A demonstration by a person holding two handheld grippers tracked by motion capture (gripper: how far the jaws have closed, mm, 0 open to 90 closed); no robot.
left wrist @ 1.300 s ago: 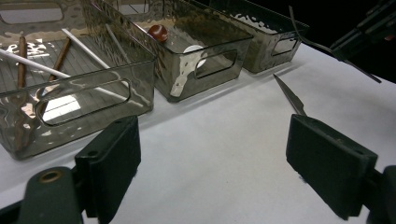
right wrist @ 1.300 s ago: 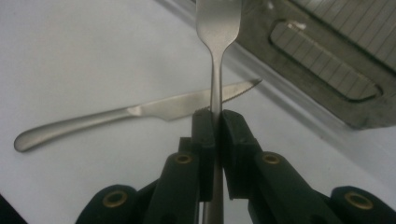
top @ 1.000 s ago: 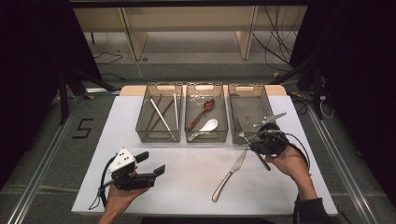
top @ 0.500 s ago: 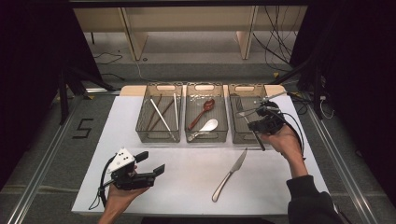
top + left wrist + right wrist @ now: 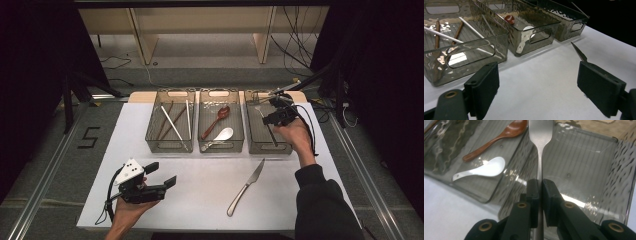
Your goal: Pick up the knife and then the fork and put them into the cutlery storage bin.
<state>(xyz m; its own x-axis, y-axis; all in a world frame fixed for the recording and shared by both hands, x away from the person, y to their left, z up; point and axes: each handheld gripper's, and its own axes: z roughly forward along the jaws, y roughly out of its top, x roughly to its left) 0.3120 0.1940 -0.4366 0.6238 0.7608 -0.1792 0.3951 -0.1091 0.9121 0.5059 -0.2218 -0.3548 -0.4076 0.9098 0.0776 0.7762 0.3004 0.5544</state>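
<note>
My right gripper (image 5: 270,118) is shut on a metal fork (image 5: 260,112), held above the right clear bin (image 5: 251,146). In the right gripper view the fork's handle runs between the pressed pads (image 5: 534,195) of that gripper (image 5: 541,186), and the fork (image 5: 540,135) points forward over the bin floor (image 5: 584,170). My left gripper (image 5: 162,175) rests at the near left of the white mat, jaws wide apart with nothing between them (image 5: 541,85). A table knife (image 5: 247,185) lies on the mat between the two hands, its tip (image 5: 579,52) beside my left gripper's right jaw.
Three clear bins stand in a row at the back of the mat. The left bin (image 5: 150,136) holds chopsticks (image 5: 172,125). The middle bin (image 5: 201,147) holds a wooden spoon (image 5: 219,118) and a white spoon (image 5: 223,134). Dark floor surrounds the table.
My right gripper has carried the fork away from the bin's near edge, farther back and slightly up over the right bin. The left gripper and the knife stayed put.
</note>
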